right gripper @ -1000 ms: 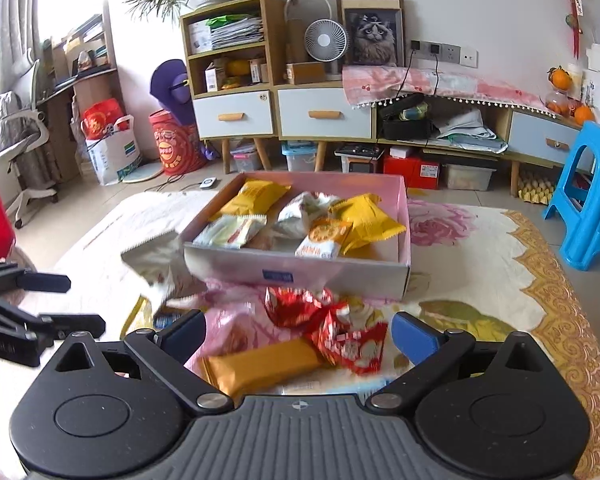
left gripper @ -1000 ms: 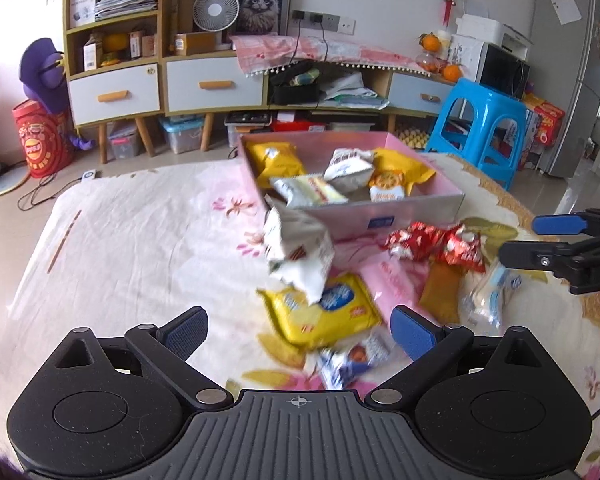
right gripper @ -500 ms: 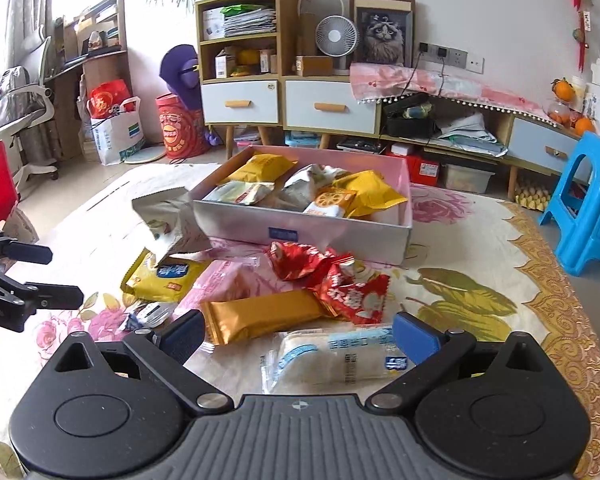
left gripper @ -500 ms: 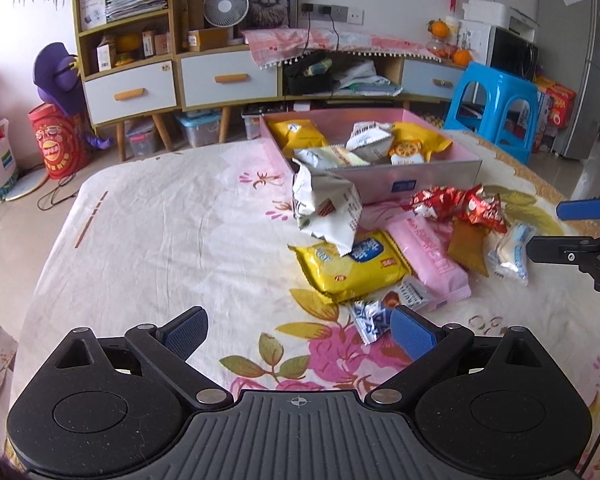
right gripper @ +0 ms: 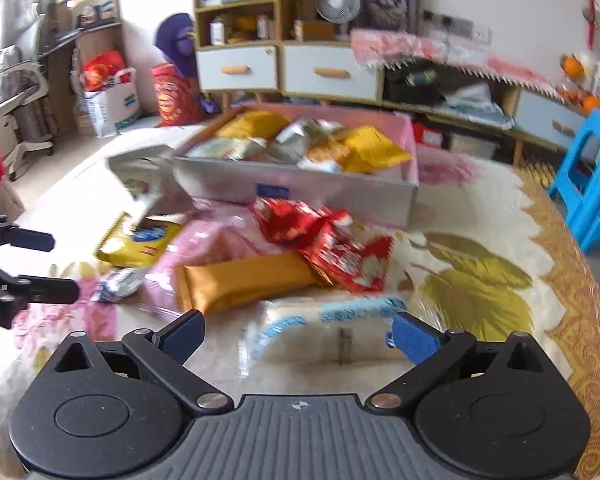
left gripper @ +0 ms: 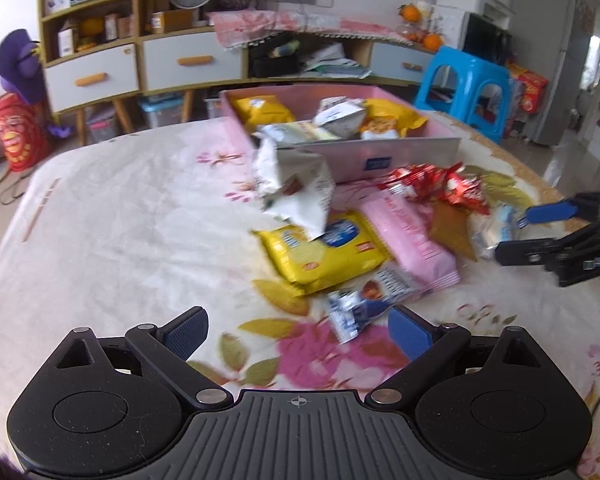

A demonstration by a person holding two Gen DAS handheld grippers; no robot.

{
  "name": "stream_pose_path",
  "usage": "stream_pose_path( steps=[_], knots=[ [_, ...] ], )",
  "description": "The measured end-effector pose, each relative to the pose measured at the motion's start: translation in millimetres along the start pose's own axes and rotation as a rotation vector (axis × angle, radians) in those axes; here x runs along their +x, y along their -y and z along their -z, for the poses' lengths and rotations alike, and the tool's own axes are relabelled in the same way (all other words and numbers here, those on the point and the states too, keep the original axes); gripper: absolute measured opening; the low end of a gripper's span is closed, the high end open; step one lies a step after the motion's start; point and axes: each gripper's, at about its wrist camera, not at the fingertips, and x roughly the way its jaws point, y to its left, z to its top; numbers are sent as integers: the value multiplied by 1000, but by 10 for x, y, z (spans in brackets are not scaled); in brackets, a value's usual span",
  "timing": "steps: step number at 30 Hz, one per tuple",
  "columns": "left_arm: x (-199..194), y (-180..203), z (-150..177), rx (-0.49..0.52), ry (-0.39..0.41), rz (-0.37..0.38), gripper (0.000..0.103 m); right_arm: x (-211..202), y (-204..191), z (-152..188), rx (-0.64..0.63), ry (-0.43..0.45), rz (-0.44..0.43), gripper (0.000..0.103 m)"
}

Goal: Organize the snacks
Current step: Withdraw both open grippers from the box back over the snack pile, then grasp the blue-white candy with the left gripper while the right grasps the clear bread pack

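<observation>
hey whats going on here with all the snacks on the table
A person is sorting snacks with a handheld gripper in each hand. Several packets already lie in the pink box; more are loose on the flowered cloth in front of it: a yellow packet, a pink one, red wrappers and an orange bar. Both grippers are open and empty. The right gripper hangs just before a clear blue-printed packet, likely its next pick. The left gripper is near a small blue-and-white packet.

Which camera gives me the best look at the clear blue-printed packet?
The right wrist view: the clear blue-printed plastic packet lies close between the open tongs, though blurred. The left wrist view shows only part of it, far right.
</observation>
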Motion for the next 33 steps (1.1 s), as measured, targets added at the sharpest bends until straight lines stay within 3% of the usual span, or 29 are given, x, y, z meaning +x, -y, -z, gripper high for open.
stream_pose_path(
  steps=[4, 7, 11, 17, 20, 25, 33],
  knots=[
    [45, 95, -61, 19, 24, 94, 86, 42, 112, -23, 74, -7, 12, 92],
    [132, 165, -91, 35, 9, 131, 68, 57, 186, -76, 134, -1, 15, 92],
    [278, 239, -112, 66, -26, 149, 52, 131, 232, -115, 167, -23, 47, 92],
    [305, 322, -60, 137, -41, 109, 40, 196, 281, -32, 133, -85, 65, 82],
    [266, 328, -56, 140, -54, 123, 38, 143, 294, -5, 81, -73, 66, 74],
    [220, 380, -44, 172, -86, 166, 38, 84, 344, 6, 40, -73, 64, 70],
    [285, 396, -57, 182, -63, 145, 53, 132, 267, 0, 4, -80, 43, 69]
  ],
)
